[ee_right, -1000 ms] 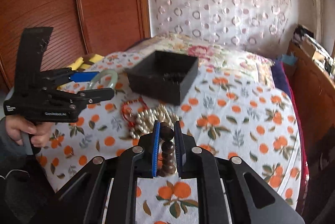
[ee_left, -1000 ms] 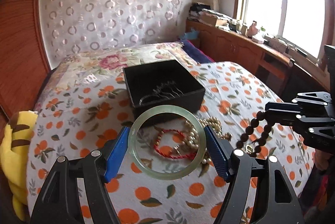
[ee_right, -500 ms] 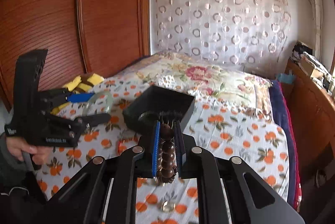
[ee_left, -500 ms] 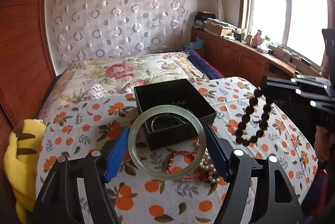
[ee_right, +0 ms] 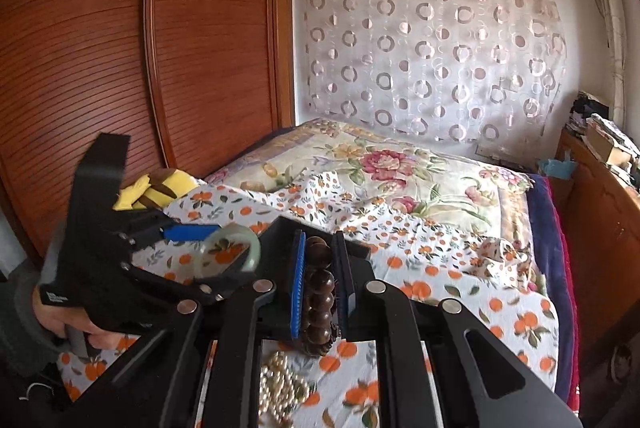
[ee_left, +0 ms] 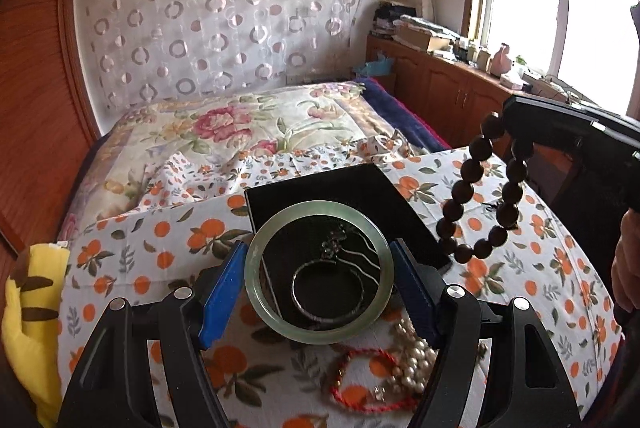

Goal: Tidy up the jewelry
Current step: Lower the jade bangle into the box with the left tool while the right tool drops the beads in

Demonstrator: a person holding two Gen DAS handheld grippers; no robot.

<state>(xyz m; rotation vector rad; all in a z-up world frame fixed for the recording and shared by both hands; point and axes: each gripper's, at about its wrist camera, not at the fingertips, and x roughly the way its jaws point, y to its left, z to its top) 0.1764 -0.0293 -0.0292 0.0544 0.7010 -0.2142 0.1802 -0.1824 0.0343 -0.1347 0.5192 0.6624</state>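
left gripper point(ee_left: 320, 282): pinching the jade bangle point(ee_left: 319, 271) by its outer rim between the blue pads; the bangle is held flat-on to the camera, above the near edge of the black box point(ee_left: 344, 188)
right gripper point(ee_right: 320, 280): pressed together on the dark wooden bead bracelet point(ee_right: 318, 292), which dangles in a loop off to the right of the box and above its right wall
black box: sat on the orange-print bedspread point(ee_left: 160, 240), open top; a thin metal bangle point(ee_left: 326, 292) and some chain-like bits can be seen inside it already
still loose: a red cord bracelet point(ee_left: 360, 380) and a pearl strand point(ee_left: 412, 360) are left on the spread just in front of the box
step in hand: probably both pieces are being carried over the box to be dropped in
doing it well: the bangle looks hard and brittle, so it'd best be lowered close to the box floor before the pads are spread, not dropped from height onto the metal bangle; the beads should be let down loop-first so they pile up inside
edges: the box's near wall sits right under the bangle, so a bit more forward reach is likely needed
room: plenty of bare spread left and right of the box; the two grippers are close together over it, so one at a time is safer
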